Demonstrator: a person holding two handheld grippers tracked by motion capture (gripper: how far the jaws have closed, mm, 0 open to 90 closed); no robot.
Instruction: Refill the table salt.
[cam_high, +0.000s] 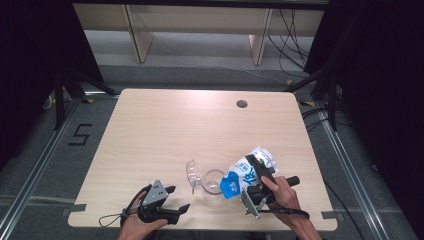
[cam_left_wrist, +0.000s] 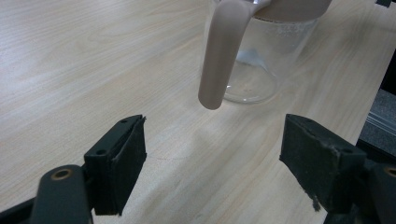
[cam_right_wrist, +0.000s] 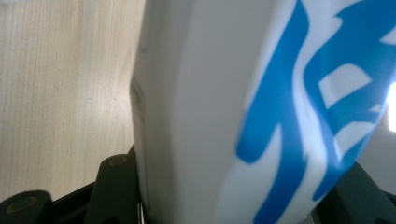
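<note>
A white pouch with blue print (cam_high: 248, 169) hangs tilted, its blue end low over the mouth of a clear glass jug (cam_high: 213, 186). My right gripper (cam_high: 259, 169) is shut on the pouch; in the right gripper view the pouch (cam_right_wrist: 205, 93) sits between the black jaws of my right gripper (cam_right_wrist: 233, 191). The jug stands near the table's front, with a clear lid piece (cam_high: 191, 173) to its left. My left gripper (cam_high: 180, 198) rests open left of the jug, holding nothing. In the left gripper view, my left gripper (cam_left_wrist: 212, 158) faces the jug's beige handle (cam_left_wrist: 219, 60) and glass body (cam_left_wrist: 261, 70).
The light wooden table (cam_high: 165, 130) has a round cable hole (cam_high: 242, 104) at the far right. Its front edge lies just under both hands. Wooden furniture legs and cables stand on the floor beyond the far edge.
</note>
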